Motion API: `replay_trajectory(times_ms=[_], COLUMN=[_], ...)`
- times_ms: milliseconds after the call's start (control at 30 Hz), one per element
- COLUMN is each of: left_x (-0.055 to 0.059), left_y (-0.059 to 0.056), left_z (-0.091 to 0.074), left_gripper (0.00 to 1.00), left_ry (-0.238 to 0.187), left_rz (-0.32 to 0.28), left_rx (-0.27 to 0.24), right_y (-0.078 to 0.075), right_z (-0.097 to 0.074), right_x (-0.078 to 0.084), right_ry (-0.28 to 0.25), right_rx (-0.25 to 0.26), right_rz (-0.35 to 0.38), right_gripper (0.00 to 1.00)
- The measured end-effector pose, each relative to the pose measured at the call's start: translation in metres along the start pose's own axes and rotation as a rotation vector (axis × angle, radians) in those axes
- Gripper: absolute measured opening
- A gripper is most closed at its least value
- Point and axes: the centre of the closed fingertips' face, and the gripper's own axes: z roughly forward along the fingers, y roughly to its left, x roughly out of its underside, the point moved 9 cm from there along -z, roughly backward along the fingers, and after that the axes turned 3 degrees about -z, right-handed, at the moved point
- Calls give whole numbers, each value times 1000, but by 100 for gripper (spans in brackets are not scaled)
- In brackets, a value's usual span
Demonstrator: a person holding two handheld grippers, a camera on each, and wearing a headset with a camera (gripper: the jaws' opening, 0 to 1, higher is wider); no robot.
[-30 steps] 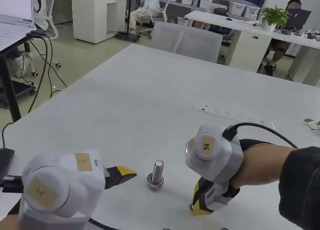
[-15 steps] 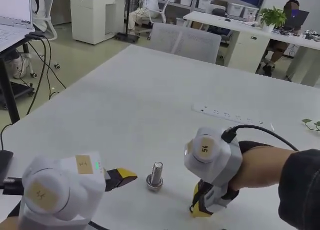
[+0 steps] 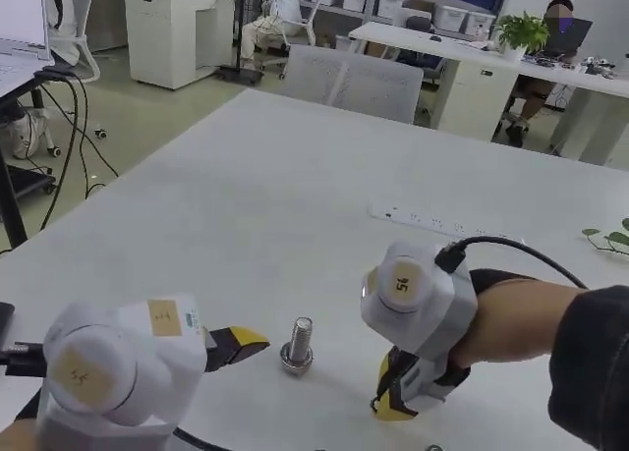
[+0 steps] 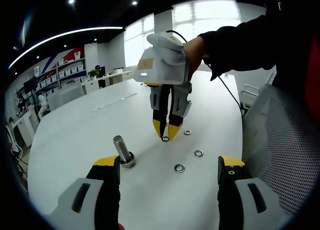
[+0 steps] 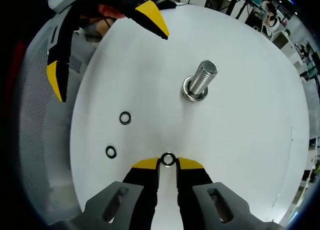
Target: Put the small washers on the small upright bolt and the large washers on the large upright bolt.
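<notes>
Washer (image 5: 168,159) is sitting pinched between the right gripper (image 5: 168,163) tips on the worktop (image 5: 240,115). Left gripper (image 4: 169,163) is hovering wide open beside the bolt (image 4: 121,151).

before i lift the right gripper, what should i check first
1. Grip on the washer: ok, the right gripper has its jaws closed on it.
2. Bolt upright: ok.
3. Way to the bolt: ok, bare table between.
4. Left gripper clear of the bolt: ok, open and apart from it.
5. Washer size suits this bolt: cannot tell.
</notes>
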Motion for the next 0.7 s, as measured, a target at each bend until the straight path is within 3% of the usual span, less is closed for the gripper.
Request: replay_trajectory(times_ms=[700], left_x=[-12], left_y=[-1], left_z=[11], left_gripper=[80], left_ry=[7], left_rz=[25], left_rx=[59], right_y=[12], right_z=[-38], right_x=[9], right_ry=[-27], right_rx=[53], right_rz=[14], right_gripper=[14])
